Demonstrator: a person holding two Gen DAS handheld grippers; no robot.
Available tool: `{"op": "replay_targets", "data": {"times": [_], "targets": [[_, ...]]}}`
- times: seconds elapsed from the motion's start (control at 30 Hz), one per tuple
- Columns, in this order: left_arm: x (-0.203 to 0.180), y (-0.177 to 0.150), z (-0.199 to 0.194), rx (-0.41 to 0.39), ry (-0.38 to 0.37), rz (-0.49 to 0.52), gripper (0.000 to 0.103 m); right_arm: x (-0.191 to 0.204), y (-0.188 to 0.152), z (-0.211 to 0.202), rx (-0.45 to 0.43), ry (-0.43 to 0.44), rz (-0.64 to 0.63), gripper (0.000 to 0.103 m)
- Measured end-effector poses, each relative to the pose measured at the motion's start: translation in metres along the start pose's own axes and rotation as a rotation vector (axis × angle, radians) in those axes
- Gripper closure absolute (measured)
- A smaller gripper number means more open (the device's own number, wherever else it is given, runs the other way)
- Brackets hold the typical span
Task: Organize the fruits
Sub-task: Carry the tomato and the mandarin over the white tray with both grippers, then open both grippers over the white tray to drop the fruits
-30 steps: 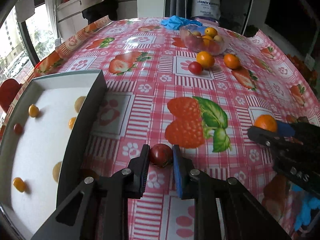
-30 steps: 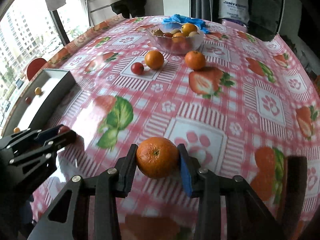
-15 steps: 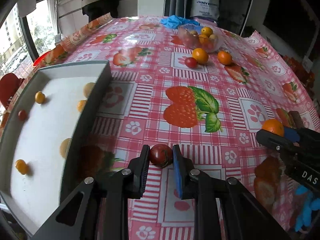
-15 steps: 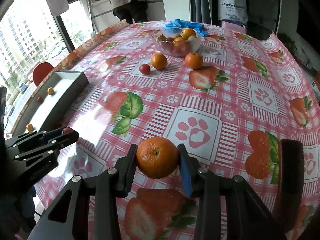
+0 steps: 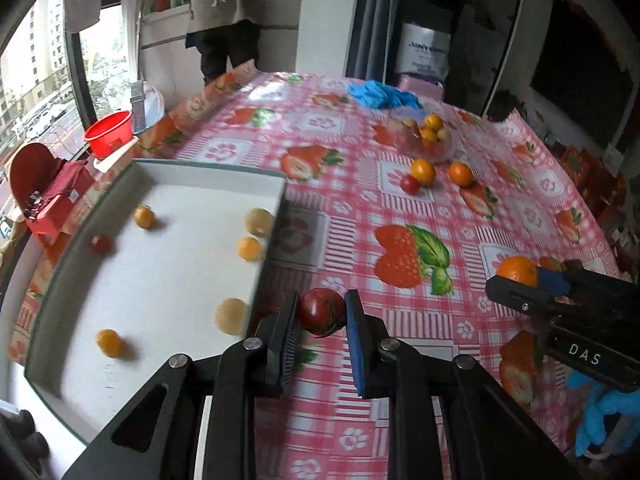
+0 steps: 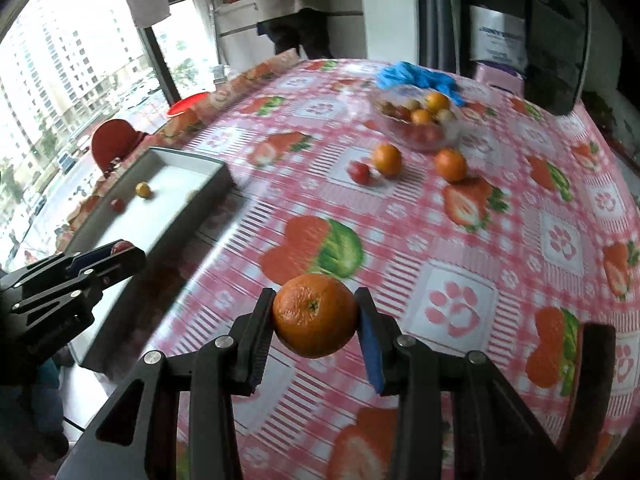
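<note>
Two fruits are mid-carry: left hand-held gripper (image 5: 322, 314) pinches a tomato (image 5: 321, 311), right hand-held gripper (image 6: 316, 320) an orange (image 6: 315, 320), both bottom centre. Next, likely release inside the tray (image 5: 208, 170), frame left.

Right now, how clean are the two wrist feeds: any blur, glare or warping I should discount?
Left wrist: tomato between the fingers is sharp; fruit in the white tray is smeared. Right wrist: orange is crisp, but the tablecloth streaks with motion blur and the window is blown out. Both views bend straight edges near the rim.
</note>
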State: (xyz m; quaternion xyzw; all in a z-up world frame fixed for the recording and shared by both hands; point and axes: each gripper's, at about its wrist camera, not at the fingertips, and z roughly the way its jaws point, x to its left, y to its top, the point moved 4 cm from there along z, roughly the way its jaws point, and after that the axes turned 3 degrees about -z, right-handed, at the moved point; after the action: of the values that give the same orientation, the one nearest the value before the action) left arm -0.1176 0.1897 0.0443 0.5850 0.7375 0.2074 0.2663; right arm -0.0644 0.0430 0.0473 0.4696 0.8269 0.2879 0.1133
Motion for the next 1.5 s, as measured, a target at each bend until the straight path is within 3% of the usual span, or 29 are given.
{"op": "replay_targets", "data": {"times": [0.37, 0.87, 1.5], "targets": [[0.061, 0.008, -0.009, -0.04, 0.068, -0.092, 0.079, 0.073, 0.039, 0.023, 0.018, 0.072, -0.121, 0.06], [0.139, 0.004, 0.003, -0.048, 0.161, -0.192, 0.079, 0.155, 0.059, 0.063, 0.074, 0.163, -0.245, 0.06], [0.166, -0.009, 0.016, -0.021, 0.152, -0.245, 0.079, 0.188, 0.051, 0.092, 0.148, 0.18, -0.306, 0.06]]}}
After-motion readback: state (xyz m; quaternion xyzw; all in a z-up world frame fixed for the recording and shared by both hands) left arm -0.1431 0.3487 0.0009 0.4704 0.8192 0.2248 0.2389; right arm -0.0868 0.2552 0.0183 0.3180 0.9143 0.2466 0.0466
